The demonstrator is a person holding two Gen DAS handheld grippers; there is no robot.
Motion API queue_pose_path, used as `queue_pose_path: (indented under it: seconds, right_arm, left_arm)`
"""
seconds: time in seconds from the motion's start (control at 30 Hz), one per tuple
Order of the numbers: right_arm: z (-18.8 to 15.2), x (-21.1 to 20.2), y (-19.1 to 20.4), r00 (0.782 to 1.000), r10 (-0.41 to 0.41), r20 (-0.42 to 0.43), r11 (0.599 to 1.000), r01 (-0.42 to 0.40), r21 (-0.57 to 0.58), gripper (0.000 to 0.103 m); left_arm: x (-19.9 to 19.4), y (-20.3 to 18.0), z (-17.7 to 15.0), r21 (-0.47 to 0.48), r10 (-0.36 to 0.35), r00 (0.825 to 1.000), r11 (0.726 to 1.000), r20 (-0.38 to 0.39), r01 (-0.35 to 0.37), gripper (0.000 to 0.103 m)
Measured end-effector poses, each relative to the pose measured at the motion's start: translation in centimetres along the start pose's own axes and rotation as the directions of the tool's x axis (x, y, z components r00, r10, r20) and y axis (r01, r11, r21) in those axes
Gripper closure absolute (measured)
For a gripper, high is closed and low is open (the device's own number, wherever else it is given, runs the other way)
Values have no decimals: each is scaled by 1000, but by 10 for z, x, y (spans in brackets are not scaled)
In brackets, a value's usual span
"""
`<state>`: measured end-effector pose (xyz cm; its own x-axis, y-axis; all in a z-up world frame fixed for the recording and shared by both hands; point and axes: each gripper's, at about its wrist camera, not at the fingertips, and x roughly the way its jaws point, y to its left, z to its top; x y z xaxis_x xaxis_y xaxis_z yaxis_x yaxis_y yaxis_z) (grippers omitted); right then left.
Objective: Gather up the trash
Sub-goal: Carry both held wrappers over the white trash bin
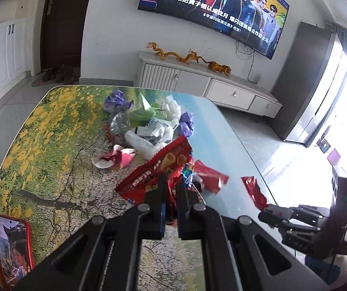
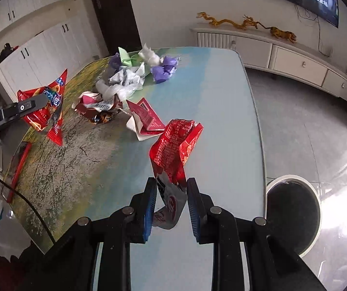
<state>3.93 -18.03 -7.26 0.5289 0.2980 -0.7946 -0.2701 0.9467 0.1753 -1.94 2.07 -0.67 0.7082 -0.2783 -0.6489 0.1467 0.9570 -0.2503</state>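
Note:
My left gripper is shut on a large red snack bag and holds it above the table; it also shows in the right wrist view. My right gripper holds a crumpled red wrapper between its fingers, which stand fairly wide apart; the wrapper also shows in the left wrist view. A pile of trash lies on the table: white plastic, purple wrappers, green paper, and a red-and-white carton.
The table has a printed landscape top. A phone in a red case lies at its near left corner. A round bin with a dark liner stands on the floor right of the table. A TV cabinet stands behind.

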Motion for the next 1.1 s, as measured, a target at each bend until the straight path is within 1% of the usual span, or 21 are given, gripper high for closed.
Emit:
queue_pose_path:
  seconds: [0.2, 0.33, 0.37, 0.47, 0.57, 0.67, 0.83, 1.0, 1.1]
  right_arm:
    - [-1, -18, -29, 998, -21, 60, 997, 16, 78, 79]
    - [-4, -33, -54, 994, -48, 96, 989, 34, 146, 79]
    - [-6, -38, -61, 992, -79, 100, 985, 62, 159, 79]
    - [-11, -48, -84, 987, -112, 118, 973, 85, 216, 79]
    - [-21, -54, -113, 981, -156, 119, 952, 118, 281, 79]
    - [-33, -58, -145, 977, -184, 108, 924, 135, 359, 79]
    - [-55, -53, -191, 974, -213, 76, 871, 154, 468, 77]
    - [-70, -37, -227, 975, -221, 31, 823, 169, 542, 77]
    - [-76, -28, -247, 975, -221, 7, 795, 176, 581, 77]
  left_arm:
    - [7, -20, 5, 40, -32, 999, 999, -8, 32, 97]
    - [13, -39, 10, 69, -66, 998, 995, -19, 67, 97]
    - [15, -45, 12, 80, -75, 997, 994, -23, 77, 97]
    - [23, -69, 18, 119, -106, 994, 987, -37, 110, 97]
    - [36, -101, 23, 166, -143, 988, 974, -65, 152, 97]
    - [53, -139, 24, 212, -190, 976, 955, -110, 209, 97]
    - [92, -205, 19, 275, -242, 948, 915, -208, 294, 97]
    - [135, -263, 0, 328, -255, 918, 876, -305, 353, 97]
    - [161, -290, -11, 331, -259, 896, 863, -360, 382, 96]
